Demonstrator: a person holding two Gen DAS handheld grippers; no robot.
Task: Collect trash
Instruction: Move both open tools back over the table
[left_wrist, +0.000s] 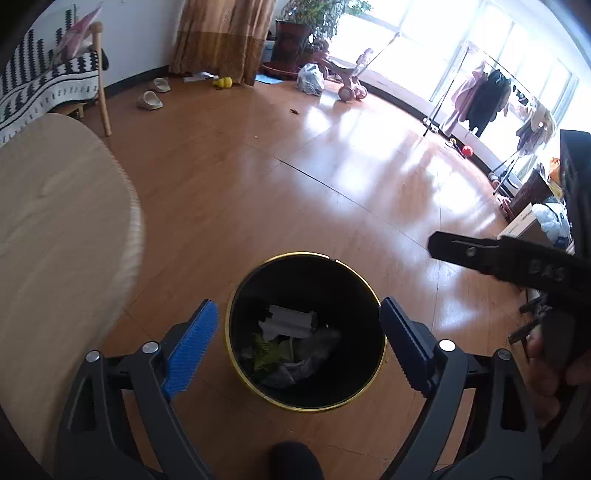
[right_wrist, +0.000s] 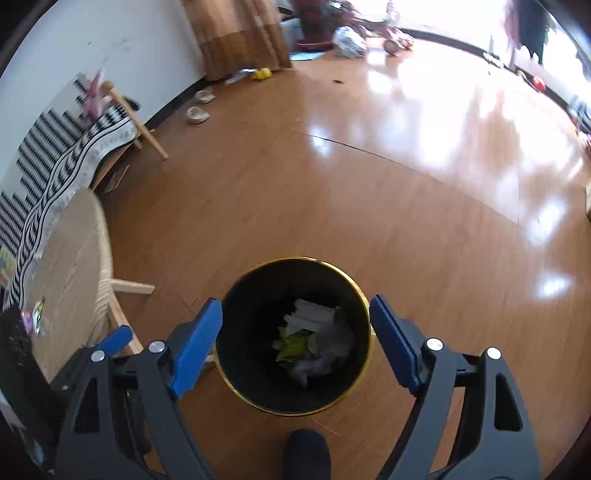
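A black trash bin with a gold rim stands on the wooden floor, below both grippers; it also shows in the right wrist view. Inside lie crumpled trash pieces: a grey-white carton, green wrappers and grey paper, also seen in the right wrist view. My left gripper is open and empty, held above the bin. My right gripper is open and empty, also above the bin. A black part of the right gripper reaches in from the right of the left wrist view.
A round light-wood table is at the left, with small wrappers on it. A chair with a black-and-white cloth, slippers, a toy trike and a clothes rack stand farther off.
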